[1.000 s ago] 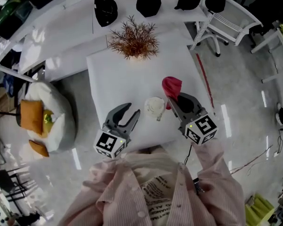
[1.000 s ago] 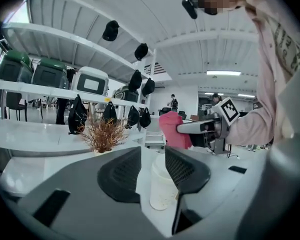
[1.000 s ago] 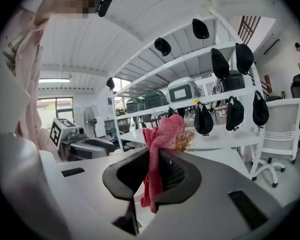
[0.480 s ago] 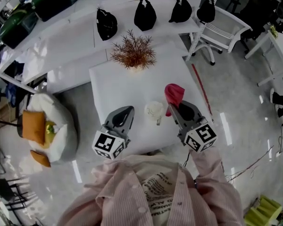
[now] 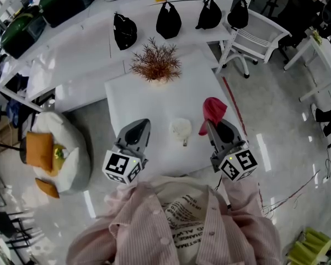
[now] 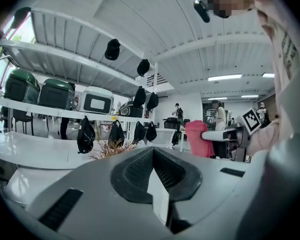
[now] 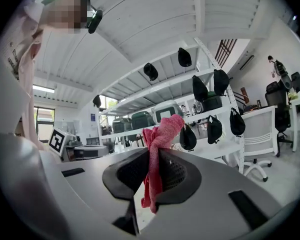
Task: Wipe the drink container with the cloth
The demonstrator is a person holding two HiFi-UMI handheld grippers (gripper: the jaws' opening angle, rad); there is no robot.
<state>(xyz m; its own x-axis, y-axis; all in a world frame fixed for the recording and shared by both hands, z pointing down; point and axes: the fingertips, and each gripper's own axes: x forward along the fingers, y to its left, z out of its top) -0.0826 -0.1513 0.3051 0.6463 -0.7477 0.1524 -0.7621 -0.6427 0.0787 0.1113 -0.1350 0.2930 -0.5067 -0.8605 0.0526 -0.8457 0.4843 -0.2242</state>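
The right gripper (image 5: 212, 125), lower right of centre in the head view, is clamped on the red cloth (image 5: 214, 110). In the right gripper view the cloth (image 7: 160, 134) is pinched part-way along its length, with one bunch standing above the jaws and a short tail hanging beneath them. Held like this, a loose wad pokes out past the tips, and I judge that wad to be the working end for wiping. The cloth hangs clear of the white counter (image 5: 154, 101), just to the right of the drink container.

The drink container (image 5: 181, 129) sits on the counter a little below the frame's centre, between the two grippers and touched by neither. It is small and pale, and I cannot tell whether it stands upright or lies on its side.

The left gripper (image 5: 142, 125), lower left of centre, has its jaws together with nothing between them. In the left gripper view the pads (image 6: 140, 166) meet at the tip, and only bright counter shows through the gap lower down. Flanking the container this way suits one gripper steadying it while the other wipes. For that the left gripper would need to open, so the wiping looks not yet begun.

The dried plant (image 5: 156, 64) stands at the upper edge of the counter, well apart from the work.
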